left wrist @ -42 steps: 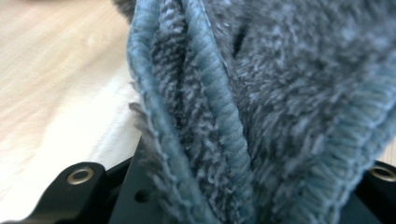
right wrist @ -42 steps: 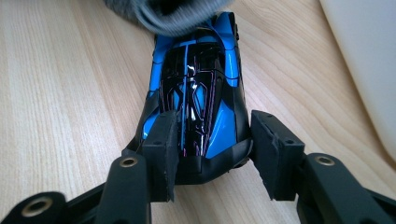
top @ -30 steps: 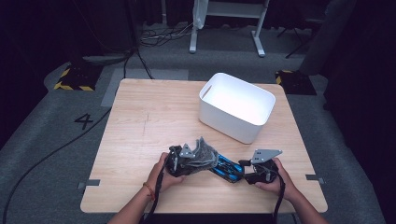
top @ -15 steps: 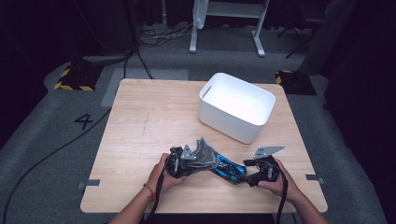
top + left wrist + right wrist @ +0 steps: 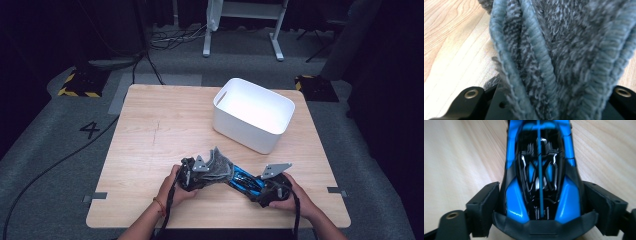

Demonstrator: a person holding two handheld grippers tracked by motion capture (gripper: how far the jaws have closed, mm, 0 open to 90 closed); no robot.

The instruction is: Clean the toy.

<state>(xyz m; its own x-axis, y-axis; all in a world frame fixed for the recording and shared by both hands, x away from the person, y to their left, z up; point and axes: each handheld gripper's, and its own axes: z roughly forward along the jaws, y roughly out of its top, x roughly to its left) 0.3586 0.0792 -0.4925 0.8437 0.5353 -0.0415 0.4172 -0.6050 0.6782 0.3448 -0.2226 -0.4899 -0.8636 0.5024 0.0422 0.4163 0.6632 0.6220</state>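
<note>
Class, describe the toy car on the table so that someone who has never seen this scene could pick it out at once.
Start at the wooden table and go to its near edge, in front of the white bin. There the right gripper holds the toy car between its jaws, beside a grey knitted cloth. The car alone is glossy bright blue and black.

White bin (image 5: 253, 120) sits on wood table (image 5: 165, 125) (far right), w/ cables (image 5: 170, 40) on floor beyond.

Camera layout
High view looks forward-down over the whole table (image 5: 165, 125); both gripper views sit very close, low over the same tabletop.
</note>
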